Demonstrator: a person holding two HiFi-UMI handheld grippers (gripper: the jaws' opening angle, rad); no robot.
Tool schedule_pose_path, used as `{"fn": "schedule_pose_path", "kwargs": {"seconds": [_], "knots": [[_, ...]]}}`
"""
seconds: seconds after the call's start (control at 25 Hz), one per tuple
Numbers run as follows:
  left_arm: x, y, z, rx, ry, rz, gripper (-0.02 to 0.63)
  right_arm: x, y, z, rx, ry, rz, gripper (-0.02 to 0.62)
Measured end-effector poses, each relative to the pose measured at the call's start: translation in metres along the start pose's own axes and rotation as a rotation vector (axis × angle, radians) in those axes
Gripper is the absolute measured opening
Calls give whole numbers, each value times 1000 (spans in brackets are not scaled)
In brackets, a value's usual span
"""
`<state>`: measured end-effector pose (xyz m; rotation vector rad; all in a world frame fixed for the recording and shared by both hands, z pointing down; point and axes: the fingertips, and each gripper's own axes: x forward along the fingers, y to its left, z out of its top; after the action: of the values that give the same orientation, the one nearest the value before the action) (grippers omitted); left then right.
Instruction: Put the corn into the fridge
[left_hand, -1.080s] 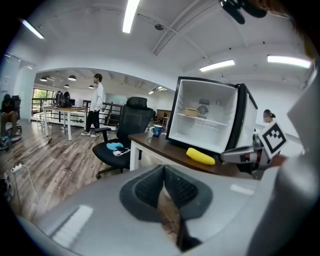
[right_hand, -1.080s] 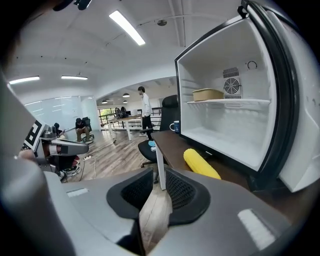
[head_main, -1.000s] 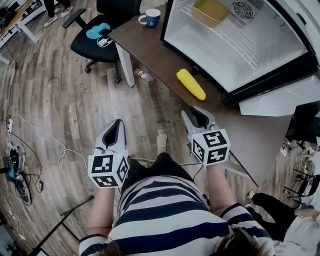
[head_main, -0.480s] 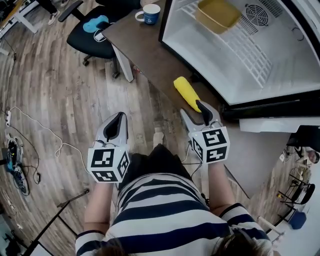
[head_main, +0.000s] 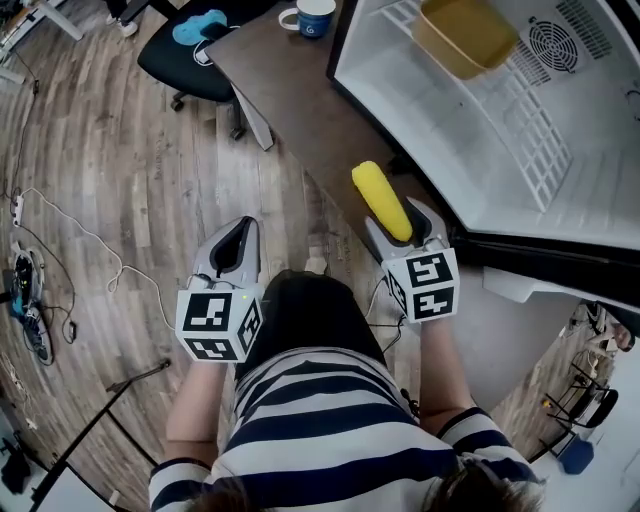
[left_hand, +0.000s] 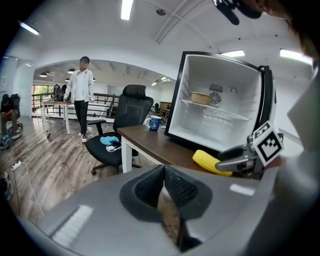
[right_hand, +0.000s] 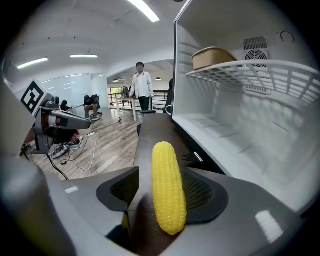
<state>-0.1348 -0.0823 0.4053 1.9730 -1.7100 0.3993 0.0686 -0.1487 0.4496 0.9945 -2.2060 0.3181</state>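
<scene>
The yellow corn (head_main: 380, 198) lies on the brown table (head_main: 290, 95), just in front of the open white fridge (head_main: 470, 140). My right gripper (head_main: 400, 224) is at the corn's near end with its jaws spread to either side of the cob; they have just been opening. In the right gripper view the corn (right_hand: 167, 190) runs lengthwise between the pads (right_hand: 202, 192), not pinched. My left gripper (head_main: 238, 240) hangs over the wood floor left of the table, jaws together and empty. The left gripper view shows the corn (left_hand: 209, 161) by the right gripper (left_hand: 222, 161).
A yellow tub (head_main: 465, 35) sits on the fridge's wire shelf (head_main: 525, 130). A blue mug (head_main: 313, 17) stands at the table's far end, beside a black office chair (head_main: 185, 65). Cables (head_main: 90, 270) trail on the floor at left. A person (left_hand: 80, 95) stands far off.
Both grippers have moved forward toward the table. The right gripper's jaws have spread and now flank the near end of the corn; before, it was short of it.
</scene>
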Motion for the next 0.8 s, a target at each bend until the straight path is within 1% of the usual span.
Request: {"fn": "schedule_pose_path", "kwargs": {"seconds": [0.2, 0.52, 0.72, 0.8], "knots": [[15, -1, -9, -18, 25, 12, 0, 17, -4, -11, -16, 33, 34, 261], [32, 1, -21, -36, 45, 23, 0, 34, -7, -19, -33, 53, 73, 261], [36, 2, -28, -46, 60, 33, 0, 39, -8, -21, -43, 61, 67, 262], [39, 3, -31, -49, 65, 36, 0, 41, -8, -23, -43, 52, 70, 253]]}}
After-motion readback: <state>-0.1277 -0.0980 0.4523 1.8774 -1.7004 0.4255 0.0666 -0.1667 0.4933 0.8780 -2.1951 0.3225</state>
